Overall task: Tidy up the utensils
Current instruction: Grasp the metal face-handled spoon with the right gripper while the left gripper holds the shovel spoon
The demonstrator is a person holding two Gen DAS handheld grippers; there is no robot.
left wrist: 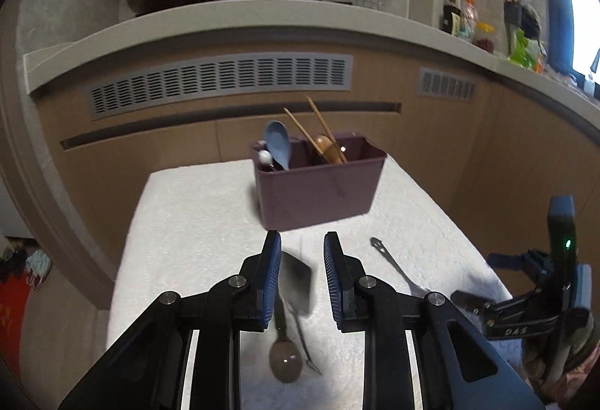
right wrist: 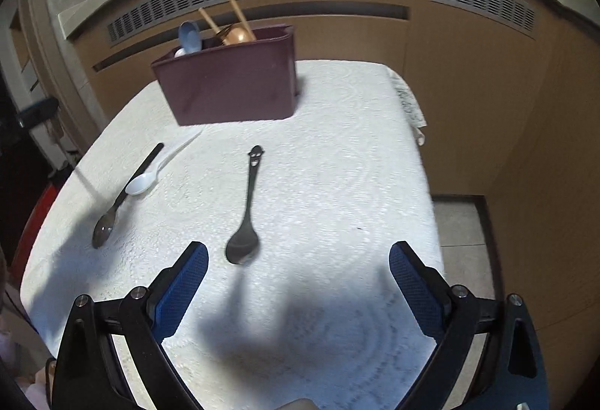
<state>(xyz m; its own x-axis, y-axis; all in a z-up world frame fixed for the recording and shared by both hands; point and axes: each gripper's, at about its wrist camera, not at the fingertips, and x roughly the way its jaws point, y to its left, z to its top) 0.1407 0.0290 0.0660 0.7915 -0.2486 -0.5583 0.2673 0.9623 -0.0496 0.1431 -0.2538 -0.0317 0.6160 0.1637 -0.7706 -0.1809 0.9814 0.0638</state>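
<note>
On the cloth (right wrist: 337, 155): black spoon (right wrist: 247, 207), brown spoon (right wrist: 107, 222) and white spoon (right wrist: 144, 181) lie loose, well short of the box
Box (right wrist: 228, 91): maroon, upright at the far end; holds a blue spoon (right wrist: 189, 35) and wooden chopsticks (right wrist: 240, 14)
Left gripper (left wrist: 302, 237): fingers a narrow gap apart; blurred grey shape beside one pad, can't tell if gripped
Right gripper (right wrist: 294, 249): fingers spread wide, nothing between; black spoon's bowl just beyond its left finger
</note>
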